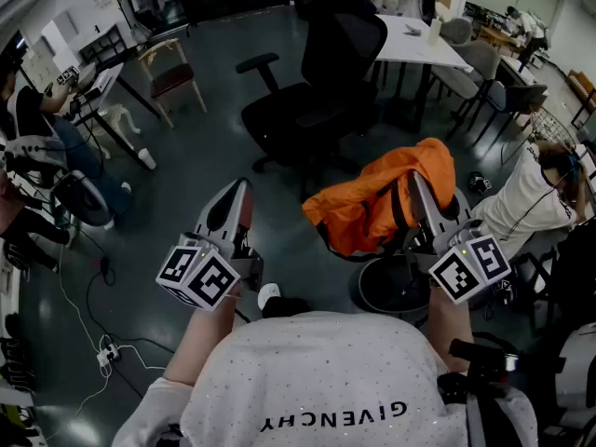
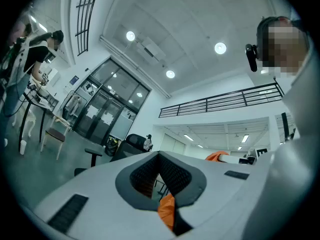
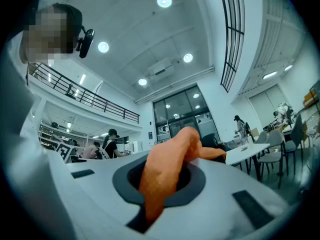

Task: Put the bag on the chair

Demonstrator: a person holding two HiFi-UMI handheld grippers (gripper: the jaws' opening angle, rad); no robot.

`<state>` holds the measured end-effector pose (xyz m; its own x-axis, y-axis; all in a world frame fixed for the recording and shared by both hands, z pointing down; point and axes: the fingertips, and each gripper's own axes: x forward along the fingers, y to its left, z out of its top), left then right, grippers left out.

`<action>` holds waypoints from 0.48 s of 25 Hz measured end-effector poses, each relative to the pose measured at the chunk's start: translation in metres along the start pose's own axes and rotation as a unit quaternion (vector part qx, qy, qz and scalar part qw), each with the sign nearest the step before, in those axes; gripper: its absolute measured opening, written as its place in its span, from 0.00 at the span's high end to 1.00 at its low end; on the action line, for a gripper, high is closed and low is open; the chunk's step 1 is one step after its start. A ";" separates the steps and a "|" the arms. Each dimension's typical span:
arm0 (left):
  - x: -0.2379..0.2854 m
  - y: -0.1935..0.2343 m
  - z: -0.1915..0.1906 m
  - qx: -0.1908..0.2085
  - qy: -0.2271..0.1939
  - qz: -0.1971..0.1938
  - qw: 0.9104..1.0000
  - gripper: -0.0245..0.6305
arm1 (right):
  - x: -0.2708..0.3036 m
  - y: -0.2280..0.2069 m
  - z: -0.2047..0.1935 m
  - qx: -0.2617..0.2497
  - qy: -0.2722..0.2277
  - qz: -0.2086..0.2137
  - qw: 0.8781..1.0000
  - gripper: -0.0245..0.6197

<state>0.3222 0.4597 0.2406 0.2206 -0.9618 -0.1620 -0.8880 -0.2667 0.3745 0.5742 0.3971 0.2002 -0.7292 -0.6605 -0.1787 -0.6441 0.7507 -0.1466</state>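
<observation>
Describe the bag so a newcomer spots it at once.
Find the black office chair in the middle of the dark floor. Just in front of it, nearer the camera wearer, the orange bag is held bunched up by the right gripper, whose jaws are shut on it. It is the only bright orange thing in view.

Dark grey floor (image 1: 186, 184), with a white cup (image 1: 147, 159) standing near a wooden chair (image 1: 172, 80) with a dark red seat. Lower left, a white power strip (image 1: 109, 352) lying on the floor. Top right, a white bench (image 1: 419, 45) ringed by grey seats (image 1: 477, 61). At the right edge, a seated person (image 1: 521, 203) in a white shirt. Overhead, round ceiling lights (image 2: 220, 47) and a black mezzanine railing (image 2: 220, 100).
</observation>
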 end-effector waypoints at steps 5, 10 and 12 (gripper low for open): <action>0.008 0.005 0.001 -0.001 -0.001 -0.001 1.000 0.96 | 0.007 -0.006 0.004 0.010 -0.013 -0.001 1.000 0.94; 0.024 0.021 0.010 0.001 -0.006 -0.008 1.000 0.96 | 0.028 -0.001 0.001 -0.016 -0.005 -0.001 1.000 0.94; 0.032 0.030 0.012 0.006 -0.002 -0.019 1.000 0.96 | 0.043 0.001 -0.001 -0.023 -0.006 -0.004 1.000 0.94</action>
<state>0.2977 0.4213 0.2358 0.2516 -0.9510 -0.1800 -0.8843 -0.3014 0.3566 0.5418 0.3693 0.1928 -0.7211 -0.6664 -0.1897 -0.6605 0.7438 -0.1023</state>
